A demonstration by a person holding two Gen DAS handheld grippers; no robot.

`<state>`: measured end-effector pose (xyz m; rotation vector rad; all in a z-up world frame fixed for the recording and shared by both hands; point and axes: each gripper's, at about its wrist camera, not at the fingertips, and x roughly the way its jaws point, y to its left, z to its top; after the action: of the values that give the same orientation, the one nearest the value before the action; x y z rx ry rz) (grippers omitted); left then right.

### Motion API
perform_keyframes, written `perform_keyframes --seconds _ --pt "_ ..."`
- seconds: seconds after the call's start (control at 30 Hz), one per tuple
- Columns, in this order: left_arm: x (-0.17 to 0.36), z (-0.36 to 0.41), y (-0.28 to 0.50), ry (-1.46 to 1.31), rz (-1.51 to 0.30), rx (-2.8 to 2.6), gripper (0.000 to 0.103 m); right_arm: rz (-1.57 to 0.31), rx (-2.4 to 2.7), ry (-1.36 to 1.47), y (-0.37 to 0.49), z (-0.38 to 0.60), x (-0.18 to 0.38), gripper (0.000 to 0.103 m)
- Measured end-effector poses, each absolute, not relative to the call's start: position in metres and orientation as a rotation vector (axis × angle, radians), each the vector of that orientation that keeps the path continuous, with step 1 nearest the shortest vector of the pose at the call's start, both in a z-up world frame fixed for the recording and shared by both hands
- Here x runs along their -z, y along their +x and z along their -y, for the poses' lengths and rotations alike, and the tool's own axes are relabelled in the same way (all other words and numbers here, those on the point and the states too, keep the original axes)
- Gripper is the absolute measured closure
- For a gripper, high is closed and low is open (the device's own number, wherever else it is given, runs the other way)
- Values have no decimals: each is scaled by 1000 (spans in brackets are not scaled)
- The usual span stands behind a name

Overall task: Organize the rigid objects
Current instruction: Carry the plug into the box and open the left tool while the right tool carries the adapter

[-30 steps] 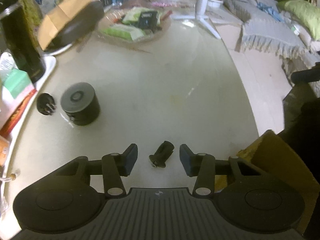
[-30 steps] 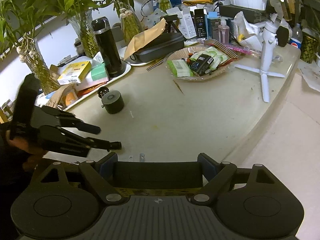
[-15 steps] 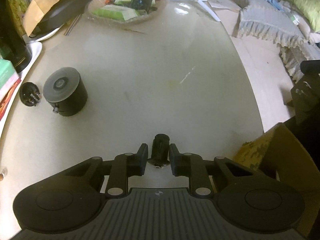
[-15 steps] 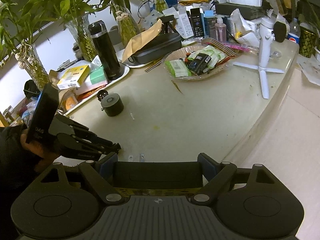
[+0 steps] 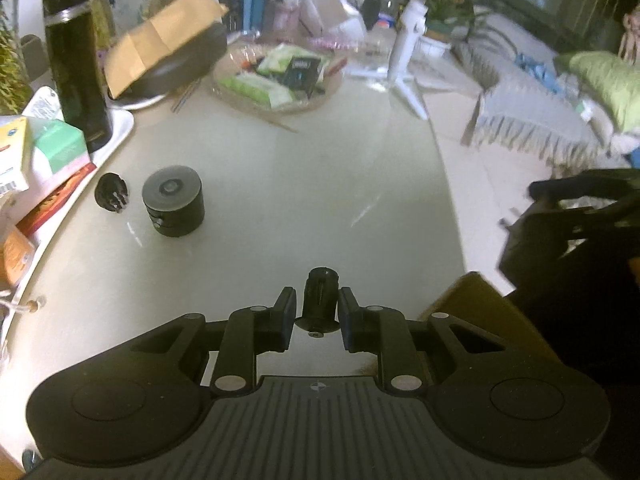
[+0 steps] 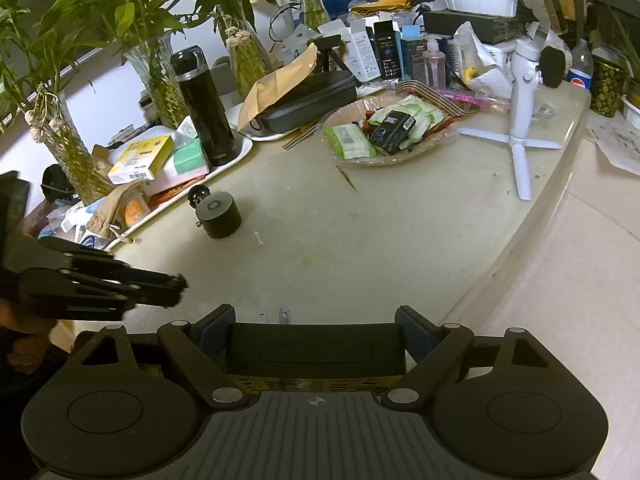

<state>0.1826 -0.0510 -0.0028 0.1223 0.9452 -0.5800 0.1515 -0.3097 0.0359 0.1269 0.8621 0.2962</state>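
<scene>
My left gripper [image 5: 317, 305] is shut on a small black cylindrical adapter [image 5: 320, 294] and holds it lifted above the pale countertop [image 5: 300, 184]. The left gripper also shows from the side in the right wrist view [image 6: 176, 286]. A black cylindrical speaker-like object [image 5: 173, 200] stands on the counter at the left, with a small black knob [image 5: 112, 192] beside it. My right gripper [image 6: 316, 326] is shut on a wide black box [image 6: 316, 350] over a yellow patterned box [image 6: 312, 384] near the counter's front edge.
A white tray [image 6: 240, 148] holds a black flask [image 6: 204, 108] and boxes [image 6: 140, 160] at the left. A glass dish [image 6: 388, 132] of packets sits at the back. A white gimbal tripod [image 6: 524, 120] stands right. The counter edge [image 6: 532, 232] curves right.
My left gripper closed on the small black adapter and lifted it off the counter, tilting up. The right gripper stayed shut on the black box.
</scene>
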Motion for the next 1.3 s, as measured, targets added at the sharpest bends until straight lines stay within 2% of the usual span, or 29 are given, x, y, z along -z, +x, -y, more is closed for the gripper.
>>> perform_keyframes --seconds 0.33,0.8,1.3 --pt "-28 43 159 68 -873 571 80 -847 -318 90 150 302 -44 15" --pt "-60 33 136 37 -810 544 80 -762 -406 76 149 279 -97 16" --pt "-64 15 99 31 -841 484 80 -727 -473 63 121 256 -105 15"
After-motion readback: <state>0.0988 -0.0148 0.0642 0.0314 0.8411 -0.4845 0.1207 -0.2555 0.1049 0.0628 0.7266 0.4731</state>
